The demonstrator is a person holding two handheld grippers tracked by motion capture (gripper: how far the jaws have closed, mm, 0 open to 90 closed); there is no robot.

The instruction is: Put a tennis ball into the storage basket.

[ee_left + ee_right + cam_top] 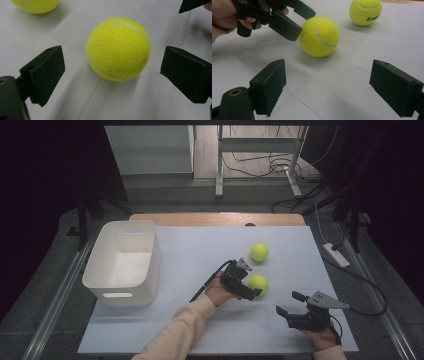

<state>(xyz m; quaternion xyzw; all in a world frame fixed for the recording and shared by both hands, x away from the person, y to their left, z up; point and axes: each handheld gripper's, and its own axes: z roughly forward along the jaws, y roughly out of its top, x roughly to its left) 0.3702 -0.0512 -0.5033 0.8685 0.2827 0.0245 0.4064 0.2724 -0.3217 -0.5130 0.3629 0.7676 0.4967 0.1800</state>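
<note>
- Seen from the high view, the left gripper point(258, 289) reaches to the nearer tennis ball point(259, 283), which lies on the white table point(200, 250) right of centre; its jaws are spread and sit at either side of the ball.
- A second tennis ball point(259, 252) rests farther back on the table, apart from the first.
- At the left side of the table stands a white bin point(122, 262), well apart from both balls.
- The right gripper point(289, 303) hovers near the front right of the table, jaws released and holding nothing; it is near the closer ball without touching it.
- Next, in the left gripper view, the nearer tennis ball point(119, 48) sits on the table between the two black jaws, with a gap on either side, so the jaws are parted and not grasping it. The second tennis ball point(35, 5) peeks in at the upper left.
- Lastly, in the right gripper view, that gripper's own jaws stand wide apart over bare table. Beyond them the left gripper point(300, 19), held in a hand point(223, 16), brackets the nearer tennis ball point(320, 36), one jaw just beside its left face; whether it touches cannot be told. The second tennis ball point(365, 11) lies behind, black lettering on it.
</note>
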